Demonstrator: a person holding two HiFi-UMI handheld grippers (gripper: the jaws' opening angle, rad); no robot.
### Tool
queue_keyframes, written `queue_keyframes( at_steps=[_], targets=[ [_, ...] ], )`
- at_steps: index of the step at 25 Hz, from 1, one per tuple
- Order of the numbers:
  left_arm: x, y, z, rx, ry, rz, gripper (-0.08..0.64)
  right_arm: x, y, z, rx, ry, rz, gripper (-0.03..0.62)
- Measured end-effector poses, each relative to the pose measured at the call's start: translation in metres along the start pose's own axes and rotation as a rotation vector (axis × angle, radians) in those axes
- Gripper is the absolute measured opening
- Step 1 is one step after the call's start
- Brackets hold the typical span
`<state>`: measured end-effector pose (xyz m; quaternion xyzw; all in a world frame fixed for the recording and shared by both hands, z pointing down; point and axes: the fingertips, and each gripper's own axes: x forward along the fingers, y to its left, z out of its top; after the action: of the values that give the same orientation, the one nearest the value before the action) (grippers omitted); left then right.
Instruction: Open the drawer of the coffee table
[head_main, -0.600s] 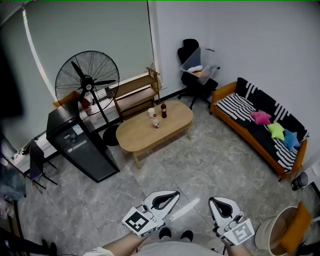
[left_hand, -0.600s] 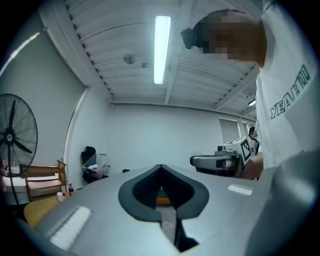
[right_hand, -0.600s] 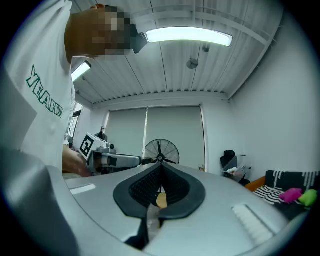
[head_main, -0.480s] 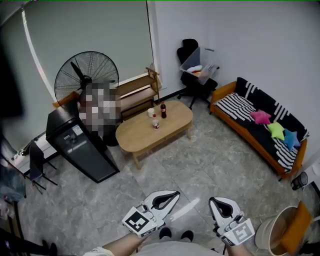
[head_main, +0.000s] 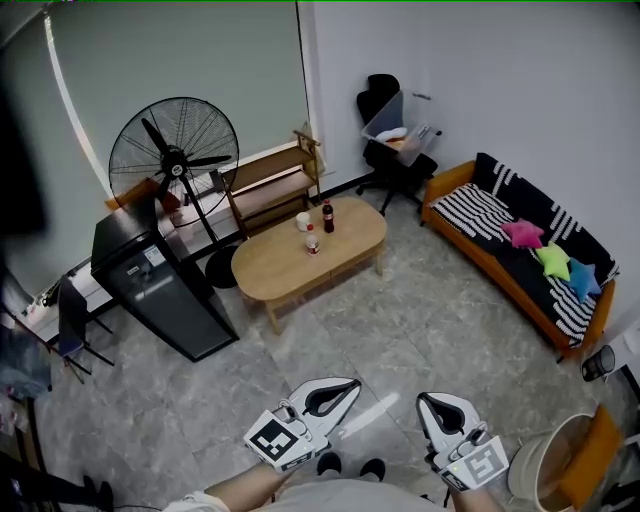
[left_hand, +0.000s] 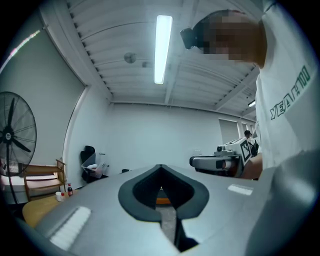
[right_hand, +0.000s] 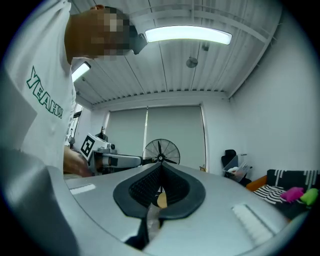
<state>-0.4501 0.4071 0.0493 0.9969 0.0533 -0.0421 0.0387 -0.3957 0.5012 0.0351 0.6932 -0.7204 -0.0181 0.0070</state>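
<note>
The oval wooden coffee table stands in the middle of the room, far ahead of me; its drawer cannot be made out from here. A dark cola bottle, a small bottle and a white cup stand on its top. My left gripper and right gripper are held close to my body at the bottom of the head view, well short of the table. Both are shut with nothing between the jaws. In the left gripper view the table's end shows at the far left.
A large standing fan and a black cabinet stand left of the table, a wooden shelf behind it. A striped sofa with cushions lines the right wall, an office chair the far corner. A bin sits at bottom right.
</note>
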Motion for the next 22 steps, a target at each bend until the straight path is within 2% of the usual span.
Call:
queue_keyframes(
  at_steps=[4,6,7,8,9,10,15,22],
  targets=[
    [-0.002,0.003,0.002,-0.004,-0.007,-0.003,-0.002,0.002,-0.001,0.000,0.026,-0.016,0.006,0.000],
    [-0.003,0.004,0.008,-0.014,-0.044,-0.016,0.000,0.002,-0.002,0.008,0.066,-0.082,0.030,0.002],
    [-0.002,0.005,0.013,-0.024,-0.070,-0.023,0.000,0.002,-0.004,0.013,0.091,-0.118,0.035,0.127],
    [0.000,0.006,0.017,-0.031,-0.087,-0.024,0.141,0.003,-0.008,0.016,0.110,-0.141,0.025,0.423],
    [0.003,0.009,0.020,-0.032,-0.094,-0.019,0.487,0.003,-0.013,0.017,0.116,-0.152,0.005,0.589],
    [0.004,0.011,0.023,-0.026,-0.098,-0.014,0.550,0.002,-0.016,0.018,0.110,-0.153,-0.011,0.591],
    [0.001,0.018,0.028,0.014,-0.103,-0.014,0.552,0.000,-0.018,0.011,0.084,-0.124,-0.016,0.591],
    [0.009,0.008,0.017,0.006,-0.072,-0.062,0.552,0.000,-0.021,0.008,0.085,-0.116,-0.024,0.589]
  ],
)
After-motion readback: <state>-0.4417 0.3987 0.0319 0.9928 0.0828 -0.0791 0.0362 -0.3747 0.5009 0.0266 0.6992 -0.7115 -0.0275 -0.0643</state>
